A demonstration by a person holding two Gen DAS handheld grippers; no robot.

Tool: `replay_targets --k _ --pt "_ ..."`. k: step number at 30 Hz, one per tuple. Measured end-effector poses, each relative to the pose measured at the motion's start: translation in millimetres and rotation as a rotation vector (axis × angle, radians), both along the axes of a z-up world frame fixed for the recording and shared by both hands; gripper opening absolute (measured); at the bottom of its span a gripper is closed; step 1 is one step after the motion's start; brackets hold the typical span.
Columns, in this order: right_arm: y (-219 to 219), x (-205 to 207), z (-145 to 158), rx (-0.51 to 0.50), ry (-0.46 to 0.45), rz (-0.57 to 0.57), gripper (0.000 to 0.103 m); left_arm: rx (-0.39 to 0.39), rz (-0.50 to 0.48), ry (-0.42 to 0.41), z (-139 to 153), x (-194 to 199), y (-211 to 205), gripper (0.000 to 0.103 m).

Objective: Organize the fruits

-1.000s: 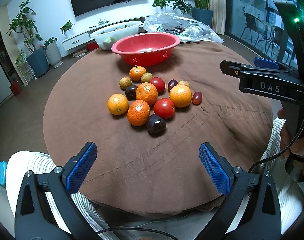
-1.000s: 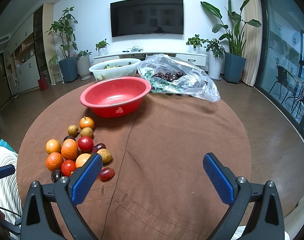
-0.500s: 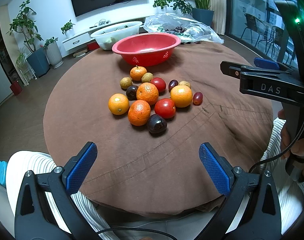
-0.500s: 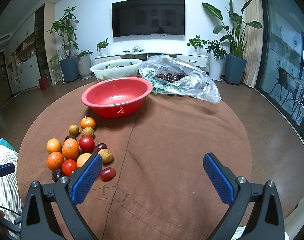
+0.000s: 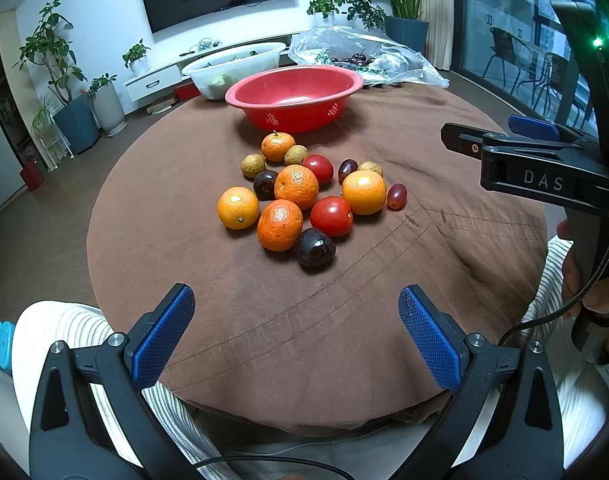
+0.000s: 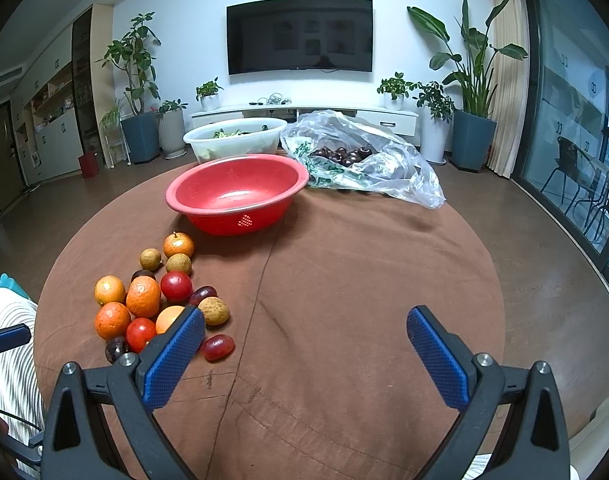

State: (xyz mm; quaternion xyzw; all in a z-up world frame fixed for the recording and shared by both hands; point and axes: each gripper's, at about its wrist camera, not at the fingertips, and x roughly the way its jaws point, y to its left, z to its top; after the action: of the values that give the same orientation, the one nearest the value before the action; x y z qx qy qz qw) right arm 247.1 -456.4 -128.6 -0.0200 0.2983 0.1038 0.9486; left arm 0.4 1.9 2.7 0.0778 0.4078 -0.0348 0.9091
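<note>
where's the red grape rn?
Left wrist view: the red grape lies on the brown cloth at the pile's right edge, beside an orange, short of the red bowl.

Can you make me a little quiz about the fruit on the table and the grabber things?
1. True or false: the red bowl already has fruit in it.
2. Which fruit in the pile lies closest to the left gripper? A) the dark plum B) the red grape C) the small orange with a stem
3. Fill in: the right gripper is wide ____ and holds nothing.

Key:
1. False, the bowl looks empty; all the fruit lies on the brown cloth.
2. A
3. open
</note>
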Motion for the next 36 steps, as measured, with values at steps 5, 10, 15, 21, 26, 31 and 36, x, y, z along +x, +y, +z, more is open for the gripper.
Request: replay_targets --k 5,10,15,21,26,31,36 --pt "6 -2 1 -0.002 -0.001 0.002 0.103 0.000 -0.001 0.000 0 0 0 0.103" --pt "7 -3 3 -0.006 -0.002 0.007 0.103 -0.001 0.002 0.001 0 1 2 0.103" --pt "8 -3 0 -0.011 -0.003 0.021 0.103 -0.009 0.019 0.013 -1 5 7 0.103" --pt "8 0 0 -0.013 -0.015 0.027 0.103 -0.010 0.034 0.017 -4 10 11 0.103" --pt "8 -11 10 0.011 -0.094 0.053 0.103 -0.012 0.044 0.016 -4 12 14 0.103" --pt "19 -8 2 -0.003 -0.050 0.098 0.103 -0.011 0.055 0.017 -5 18 21 0.103" --pt "33 -3 -6 -0.060 -0.028 0.136 0.103 -0.044 0.077 0.029 -5 27 36 0.103"
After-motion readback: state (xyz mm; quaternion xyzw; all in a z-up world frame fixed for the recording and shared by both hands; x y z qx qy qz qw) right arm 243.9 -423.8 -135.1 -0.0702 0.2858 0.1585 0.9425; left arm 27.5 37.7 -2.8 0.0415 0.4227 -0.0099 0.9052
